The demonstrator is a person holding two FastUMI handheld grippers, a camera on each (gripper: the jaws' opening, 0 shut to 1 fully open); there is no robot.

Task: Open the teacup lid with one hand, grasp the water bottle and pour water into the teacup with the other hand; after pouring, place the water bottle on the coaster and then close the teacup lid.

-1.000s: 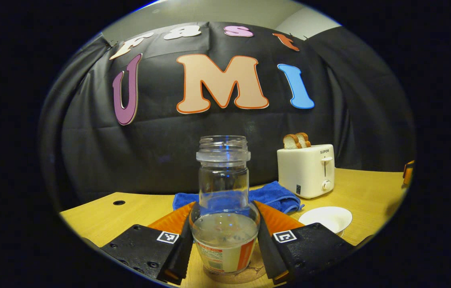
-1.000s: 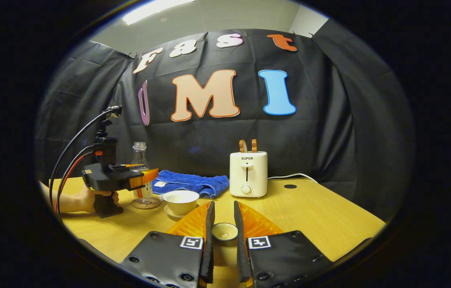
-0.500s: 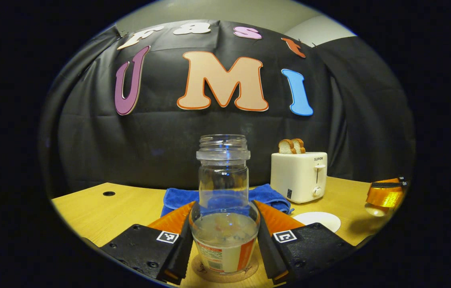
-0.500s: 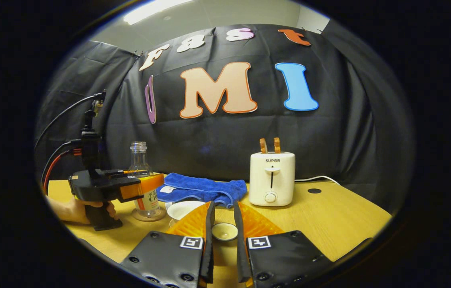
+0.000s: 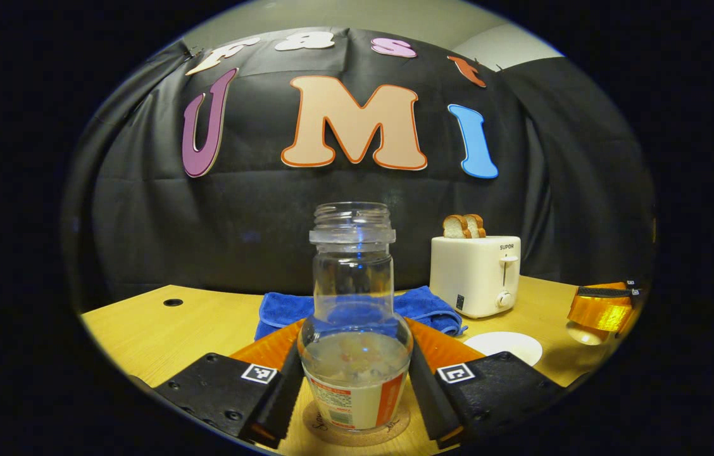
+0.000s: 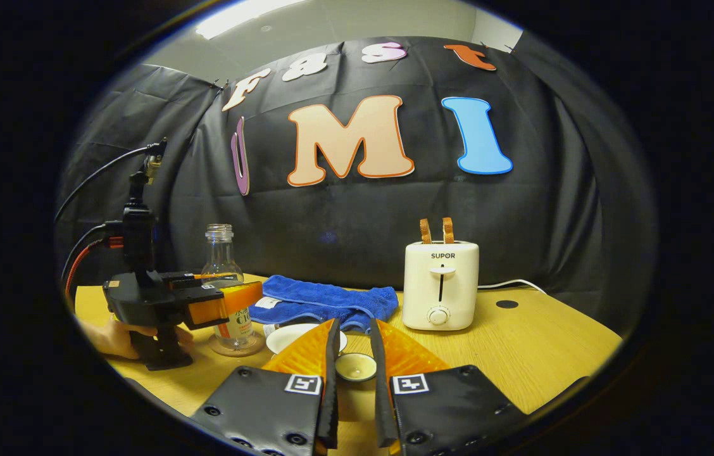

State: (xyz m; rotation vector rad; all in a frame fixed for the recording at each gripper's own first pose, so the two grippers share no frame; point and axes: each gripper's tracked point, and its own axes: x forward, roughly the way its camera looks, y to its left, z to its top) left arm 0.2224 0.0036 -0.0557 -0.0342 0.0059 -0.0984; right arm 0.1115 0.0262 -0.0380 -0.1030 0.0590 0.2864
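bottle [image 5: 355, 329] upright on coaster [image 5: 357, 429], left gripper [image 5: 357, 405] fingers flanking it, contact unclear | right gripper [image 6: 354, 396] clamped on lid [image 6: 356, 366], just short of open teacup [image 6: 297, 335] | pour looks done; left: release bottle, recap cup

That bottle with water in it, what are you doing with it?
A person works two hand-held tools. The left tool has its fingers on both sides of the water bottle, which stands upright on the cork coaster. The right tool holds the small teacup lid up near the open teacup, ready to close it.
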